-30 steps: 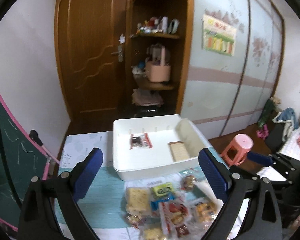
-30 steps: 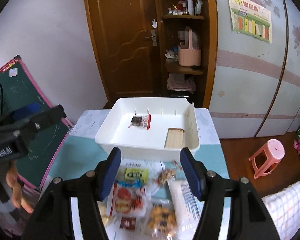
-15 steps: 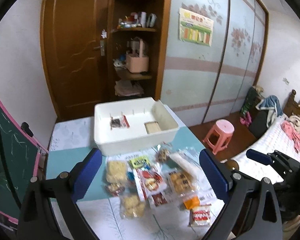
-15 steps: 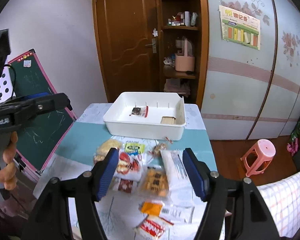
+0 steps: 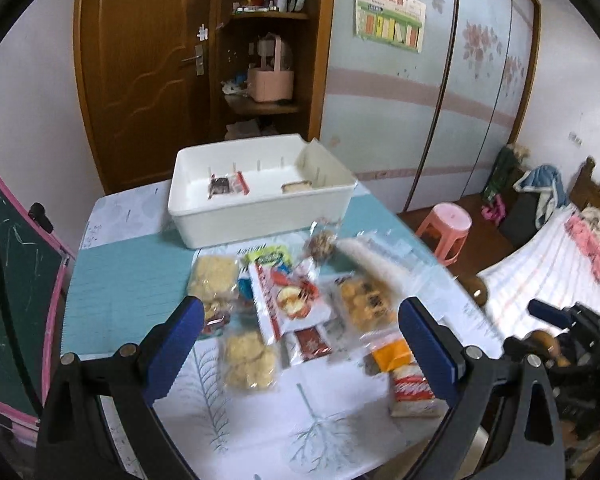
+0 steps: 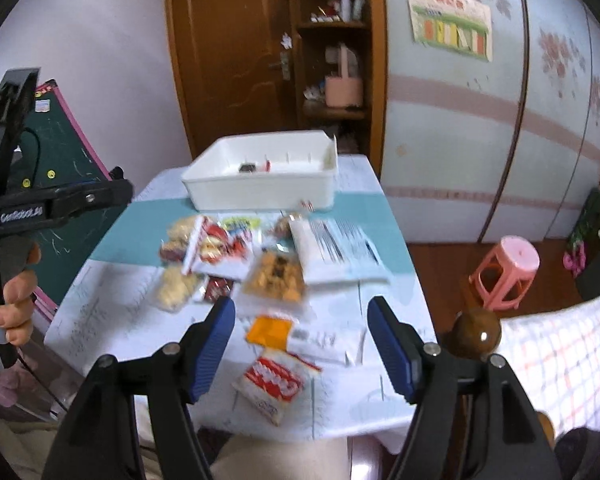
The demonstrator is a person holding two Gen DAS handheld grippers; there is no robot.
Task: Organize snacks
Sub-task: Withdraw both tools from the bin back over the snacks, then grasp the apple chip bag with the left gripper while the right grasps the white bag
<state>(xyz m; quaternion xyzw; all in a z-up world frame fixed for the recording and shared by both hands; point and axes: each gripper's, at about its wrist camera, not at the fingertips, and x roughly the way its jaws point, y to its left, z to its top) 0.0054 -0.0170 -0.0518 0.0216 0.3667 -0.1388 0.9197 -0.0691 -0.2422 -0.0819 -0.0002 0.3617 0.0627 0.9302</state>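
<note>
Snacks in clear and coloured plastic packets (image 5: 288, 304) lie heaped in the middle of your desk (image 5: 116, 280), which wears a teal and white printed cloth. Just beyond the heap, toward the far edge, stands the white rectangular plastic bin (image 5: 260, 196); a small dark-and-red packet (image 5: 226, 185) and a pale flat wafer piece (image 5: 296, 187) already lie on its floor.

Your left gripper (image 5: 300, 344) hangs over the near side of the heap with its blue-padded jaws spread wide and nothing between them. Your right gripper (image 6: 300, 350) is also unclenched and empty, jaws well apart above an orange square packet (image 6: 270, 332) and a red-and-white crinkled packet (image 6: 274, 380) near the desk's near edge.

A long white pouch with printed text (image 6: 332, 248) rests along the right side of the heap. A pink plastic stool (image 6: 506, 272) stands on the floor off the desk's right edge.
</note>
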